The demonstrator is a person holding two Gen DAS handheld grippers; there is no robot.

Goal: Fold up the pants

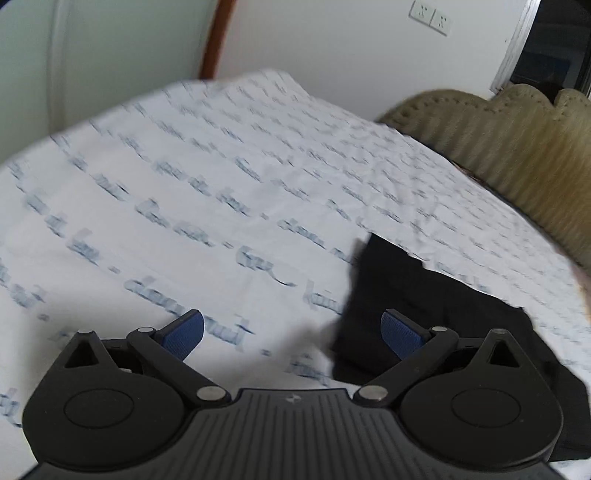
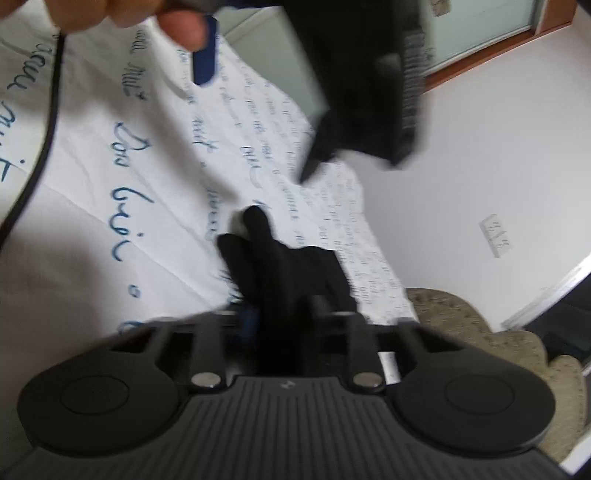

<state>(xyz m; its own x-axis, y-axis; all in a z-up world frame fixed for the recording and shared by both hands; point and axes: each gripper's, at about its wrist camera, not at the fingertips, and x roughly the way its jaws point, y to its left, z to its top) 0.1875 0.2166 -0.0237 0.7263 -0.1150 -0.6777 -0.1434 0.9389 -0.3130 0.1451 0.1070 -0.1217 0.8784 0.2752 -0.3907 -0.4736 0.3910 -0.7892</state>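
Pants (image 1: 424, 317) lie bunched in black folds on the bed sheet (image 1: 221, 206), low and to the right in my left wrist view. My left claw (image 1: 291, 332) hangs over the sheet with its two blue-padded fingers (image 1: 184, 332) spread wide apart and nothing between them; the right-hand pad sits in front of the black cloth, though I cannot tell whether it touches it. The sheet is white with rows of blue handwriting print, blurred in this view. Beyond it a tufted olive headboard (image 1: 517, 147) runs along the right side, and a white wall carries a double socket plate (image 1: 430, 16).

My right claw (image 2: 284, 321) has its fingers drawn together on a bunch of the black pants (image 2: 284, 266), and the fabric sticks up out of the grip in a lumpy fold above the sheet (image 2: 110, 177). A sliver of blue pad shows just left of the cloth. At the top of that view my other gripper hangs blurred and dark, with one blue finger (image 2: 205, 55) pointing down and a bare hand (image 2: 122, 14) wrapped around it. A black cable (image 2: 48, 122) trails down the left edge across the sheet. The headboard (image 2: 461, 325) shows at lower right, below the white wall.
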